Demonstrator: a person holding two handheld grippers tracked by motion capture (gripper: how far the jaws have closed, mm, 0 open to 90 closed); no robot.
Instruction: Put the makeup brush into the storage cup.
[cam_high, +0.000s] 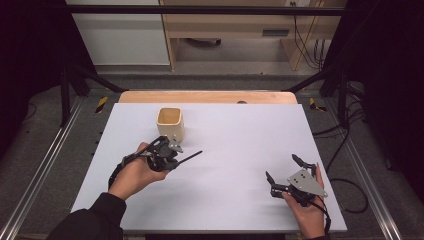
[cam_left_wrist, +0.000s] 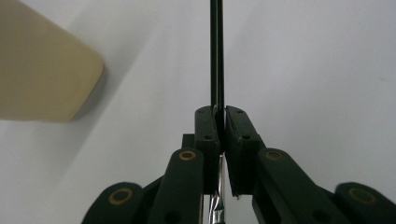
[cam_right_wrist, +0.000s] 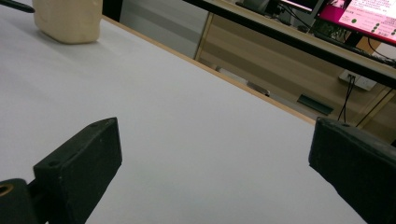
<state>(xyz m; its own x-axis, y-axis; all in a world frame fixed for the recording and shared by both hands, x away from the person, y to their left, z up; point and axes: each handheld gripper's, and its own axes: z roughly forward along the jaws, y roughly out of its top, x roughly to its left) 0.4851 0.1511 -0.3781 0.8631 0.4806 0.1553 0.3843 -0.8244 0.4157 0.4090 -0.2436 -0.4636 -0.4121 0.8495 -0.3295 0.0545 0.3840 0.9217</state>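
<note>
A white table top (cam_high: 240, 150) fills the middle of the high view, its wooden edge (cam_high: 207, 96) showing at twelve o'clock. Beyond it, at twelve o'clock, stands a wooden desk (cam_high: 240, 25) with black cables (cam_high: 305, 45) hanging at one o'clock. In the right gripper view a monitor (cam_right_wrist: 364, 14) glows pink at two o'clock.

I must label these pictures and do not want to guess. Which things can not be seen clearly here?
- Inside of the cup: the high view shows its opening, too small to tell if anything is in it; the left gripper view cuts it at the edge.
- The thin black stick held by the left gripper: its far end leaves the top edge, its rear end is hidden between the jaws, so what it is stays unclear.
- Screen: text too small.
</note>
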